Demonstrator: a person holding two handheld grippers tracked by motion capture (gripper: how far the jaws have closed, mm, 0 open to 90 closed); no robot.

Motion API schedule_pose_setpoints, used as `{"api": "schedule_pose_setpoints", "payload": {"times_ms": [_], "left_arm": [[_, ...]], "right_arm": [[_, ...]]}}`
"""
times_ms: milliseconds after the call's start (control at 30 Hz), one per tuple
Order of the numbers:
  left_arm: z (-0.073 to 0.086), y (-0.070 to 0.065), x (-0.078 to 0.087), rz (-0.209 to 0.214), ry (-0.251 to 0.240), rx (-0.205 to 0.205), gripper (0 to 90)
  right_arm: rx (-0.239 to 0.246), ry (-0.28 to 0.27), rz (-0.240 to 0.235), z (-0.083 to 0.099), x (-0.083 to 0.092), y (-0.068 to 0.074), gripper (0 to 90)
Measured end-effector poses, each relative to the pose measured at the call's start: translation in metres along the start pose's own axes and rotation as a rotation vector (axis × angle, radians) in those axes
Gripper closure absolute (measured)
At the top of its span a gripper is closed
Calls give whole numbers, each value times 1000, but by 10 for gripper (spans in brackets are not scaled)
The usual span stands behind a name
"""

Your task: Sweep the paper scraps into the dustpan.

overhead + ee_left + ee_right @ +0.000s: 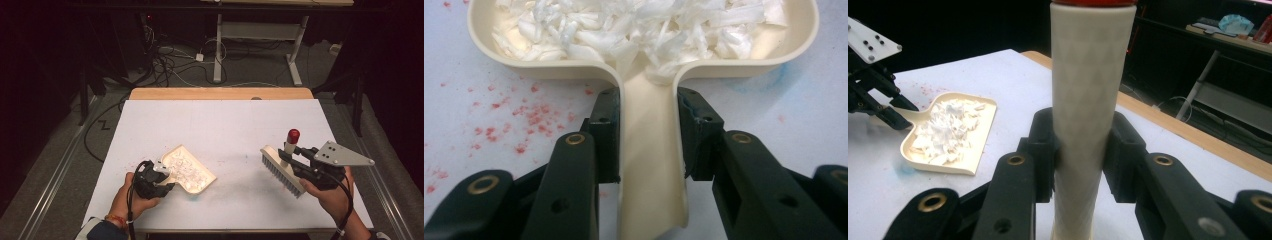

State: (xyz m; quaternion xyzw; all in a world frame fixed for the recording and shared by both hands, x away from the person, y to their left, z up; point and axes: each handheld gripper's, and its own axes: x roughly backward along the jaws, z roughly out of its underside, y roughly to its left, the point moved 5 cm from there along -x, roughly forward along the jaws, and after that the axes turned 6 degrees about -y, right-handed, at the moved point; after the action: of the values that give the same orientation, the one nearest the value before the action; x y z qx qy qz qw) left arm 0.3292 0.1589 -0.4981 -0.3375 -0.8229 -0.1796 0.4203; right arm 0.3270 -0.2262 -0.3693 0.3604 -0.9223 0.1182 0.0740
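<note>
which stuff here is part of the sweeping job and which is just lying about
In the job: dustpan full of white shreds, held by the left gripper; brush, its handle held by the right gripper.

Lying about: red crumbs on the table; floor cables.

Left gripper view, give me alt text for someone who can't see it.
The left tool is shut on the handle of a cream dustpan lying on a white table. The pan holds white shreds; red specks dot the table left of the handle.
</note>
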Motion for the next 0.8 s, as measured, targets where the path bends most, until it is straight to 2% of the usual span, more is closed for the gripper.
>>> {"api": "schedule_pose_setpoints", "payload": {"times_ms": [600, 700, 800], "left_arm": [[0, 14, 4, -11, -31, 54, 639], [-2, 18, 4, -29, -34, 67, 638], [-3, 25, 4, -47, -45, 96, 639]], "right_arm": [[-2, 9, 17, 4, 11, -7, 704], [-9, 13, 4, 4, 12, -8, 705], [-19, 18, -2, 5, 14, -10, 704]]}}
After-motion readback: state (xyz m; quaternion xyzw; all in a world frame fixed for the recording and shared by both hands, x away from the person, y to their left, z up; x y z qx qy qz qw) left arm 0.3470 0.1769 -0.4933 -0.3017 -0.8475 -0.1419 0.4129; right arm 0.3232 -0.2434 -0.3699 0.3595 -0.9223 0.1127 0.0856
